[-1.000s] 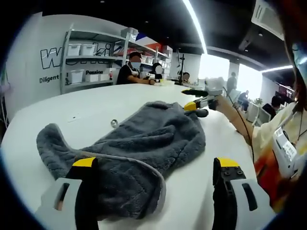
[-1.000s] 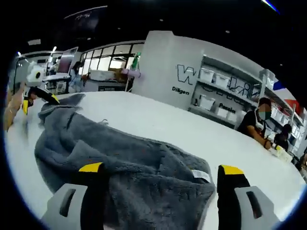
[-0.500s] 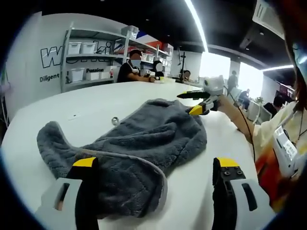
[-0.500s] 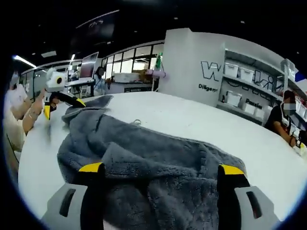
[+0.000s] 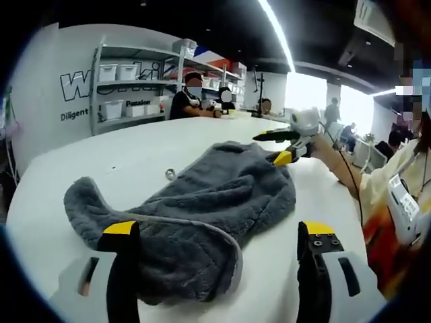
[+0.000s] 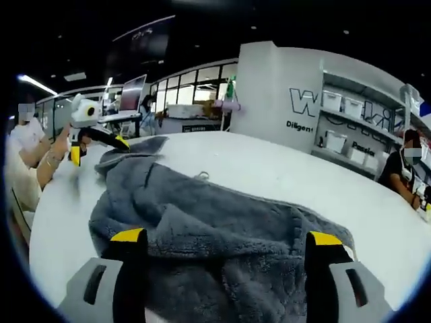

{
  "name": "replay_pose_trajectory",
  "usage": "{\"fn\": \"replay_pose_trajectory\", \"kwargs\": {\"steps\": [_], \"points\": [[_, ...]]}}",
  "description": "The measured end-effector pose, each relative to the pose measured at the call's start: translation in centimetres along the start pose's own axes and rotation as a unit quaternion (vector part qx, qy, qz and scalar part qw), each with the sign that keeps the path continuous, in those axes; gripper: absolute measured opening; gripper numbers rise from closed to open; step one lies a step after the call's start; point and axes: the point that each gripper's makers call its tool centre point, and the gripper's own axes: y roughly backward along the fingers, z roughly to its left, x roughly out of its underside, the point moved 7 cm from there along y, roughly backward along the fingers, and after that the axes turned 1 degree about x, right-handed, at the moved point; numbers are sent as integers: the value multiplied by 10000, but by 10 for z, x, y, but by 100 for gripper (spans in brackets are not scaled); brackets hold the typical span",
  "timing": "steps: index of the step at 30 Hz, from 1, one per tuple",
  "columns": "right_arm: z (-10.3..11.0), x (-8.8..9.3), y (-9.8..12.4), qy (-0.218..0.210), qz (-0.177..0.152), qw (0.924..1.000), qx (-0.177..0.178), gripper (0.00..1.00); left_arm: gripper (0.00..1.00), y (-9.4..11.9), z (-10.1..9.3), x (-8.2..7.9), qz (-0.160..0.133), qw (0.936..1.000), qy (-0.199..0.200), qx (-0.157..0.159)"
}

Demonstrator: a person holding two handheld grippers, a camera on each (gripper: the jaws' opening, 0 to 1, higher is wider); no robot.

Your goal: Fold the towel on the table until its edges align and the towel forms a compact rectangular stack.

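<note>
A grey fleece towel (image 5: 202, 202) lies rumpled on the white round table (image 5: 101, 161), one bound edge curling at its near end. My left gripper (image 5: 219, 232) is open wide, its left jaw over the towel's near end and its right jaw over bare table. At the towel's far corner my right gripper (image 5: 271, 148) is held in a hand, jaws apart. In the right gripper view the towel (image 6: 222, 229) spreads under and between the jaws of my open right gripper (image 6: 227, 237). The left gripper (image 6: 99, 149) hovers open at the towel's far end.
A small loop (image 5: 170, 174) lies at the towel's edge. People (image 5: 192, 94) sit at the table's far side before shelves (image 5: 128, 81) of white bins. A person's arm and body (image 5: 394, 195) stand at the right. Desks and monitors (image 6: 131, 94) stand beyond the table.
Both cameras shifted slightly; the right gripper view swung so more of the towel's length shows. The towel lies much as before, and both grippers stay open.
</note>
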Motion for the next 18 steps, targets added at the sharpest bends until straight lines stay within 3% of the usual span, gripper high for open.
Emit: {"fn": "replay_pose_trajectory", "kwargs": {"steps": [4, 8, 12, 15, 18], "points": [[1, -1, 0, -16, -18, 10000, -35, 99, 93, 7, -3, 2, -133, 9993, 219, -263], [3, -6, 3, 1, -102, 9999, -35, 99, 89, 10, -19, 8, -278, 9985, 434, -175], [4, -9, 5, 18, -183, 9998, -37, 99, 74, 10, -35, 13, -275, 9987, 415, -55], [6, -11, 5, 42, -213, 9997, -64, 99, 70, 13, -37, 18, -86, 9992, 160, -363], [8, -12, 6, 65, -238, 9997, -81, 99, 53, 15, -37, 21, -7, 9982, 10, -604]]}}
